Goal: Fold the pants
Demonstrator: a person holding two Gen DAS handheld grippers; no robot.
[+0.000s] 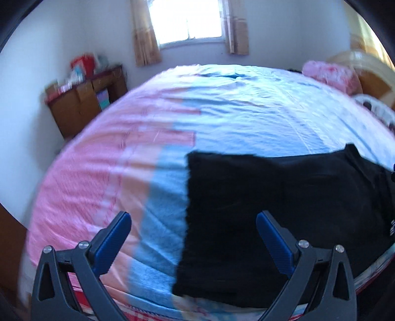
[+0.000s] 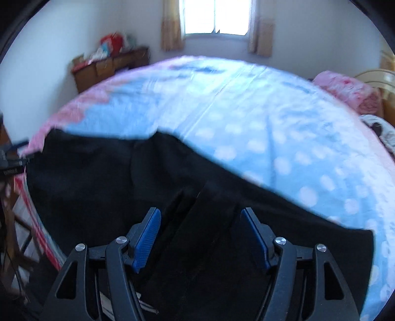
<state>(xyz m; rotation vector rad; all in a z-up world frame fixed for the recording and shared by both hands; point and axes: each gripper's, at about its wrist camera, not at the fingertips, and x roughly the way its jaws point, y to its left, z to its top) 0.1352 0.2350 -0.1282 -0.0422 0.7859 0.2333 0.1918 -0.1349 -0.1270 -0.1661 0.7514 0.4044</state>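
Black pants (image 1: 284, 210) lie flat on the bed near its front edge, and their straight left end crosses the left wrist view. My left gripper (image 1: 193, 219) hovers above that end, open, with nothing between its blue pads (image 1: 116, 239). In the right wrist view the pants (image 2: 98, 185) spread from the left edge to the lower right, with folds and seams in the middle. My right gripper (image 2: 200, 214) stands open just above those folds, its pads (image 2: 148, 237) apart from the cloth. The picture is blurred.
The bedsheet (image 1: 246, 111) is pink on the left and pale blue with white dots on the right. A wooden desk (image 1: 84, 103) with clutter stands at the back left wall. A pink quilt (image 2: 345, 91) lies by the headboard at the back right. A curtained window (image 1: 187, 22) is behind.
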